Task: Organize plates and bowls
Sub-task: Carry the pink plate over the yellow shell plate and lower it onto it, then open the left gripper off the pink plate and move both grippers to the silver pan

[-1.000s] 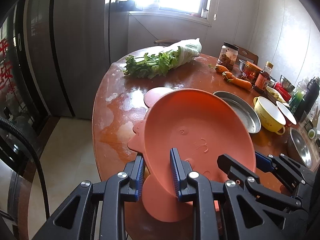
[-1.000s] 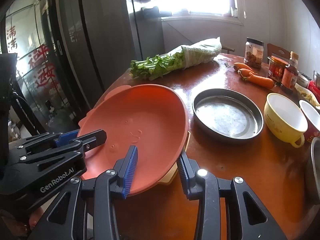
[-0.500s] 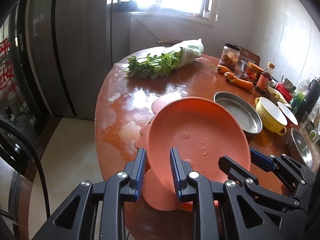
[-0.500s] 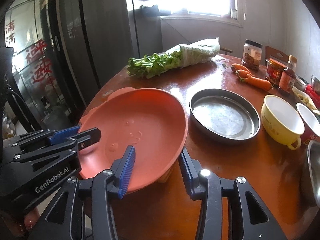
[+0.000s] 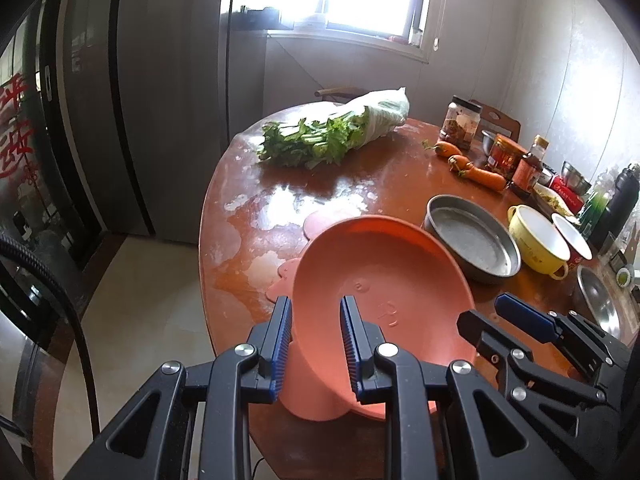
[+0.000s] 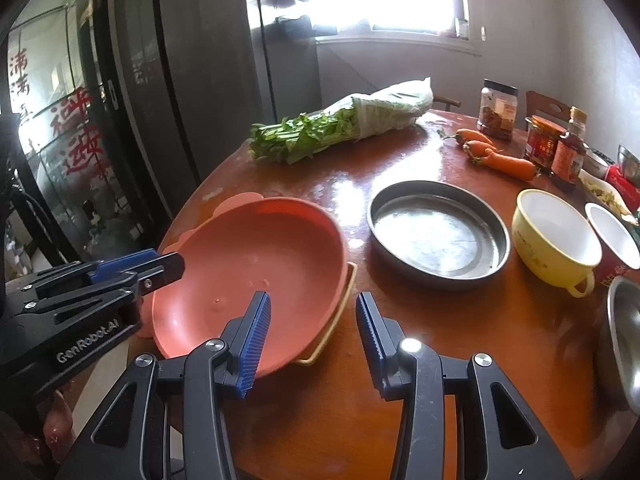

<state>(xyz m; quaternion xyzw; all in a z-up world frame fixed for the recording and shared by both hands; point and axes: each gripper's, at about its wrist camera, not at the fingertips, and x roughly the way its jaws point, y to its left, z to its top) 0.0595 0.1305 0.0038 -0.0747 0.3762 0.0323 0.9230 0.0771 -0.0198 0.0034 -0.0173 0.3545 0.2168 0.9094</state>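
Orange plate (image 5: 384, 280) sank toward the desk (image 6: 440, 320), pinched by the left hand-held gripper (image 5: 316, 344); right hand-held gripper (image 6: 312, 336) stood slack, nearly released.

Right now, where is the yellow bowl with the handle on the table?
In the right wrist view, the yellow bowl stands on the right side of the table, between the round metal pan and a white-lined bowl.

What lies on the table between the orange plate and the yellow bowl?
A round metal pan sits between the orange plate and the yellow bowl, apart from both. The right wrist view shows this best.
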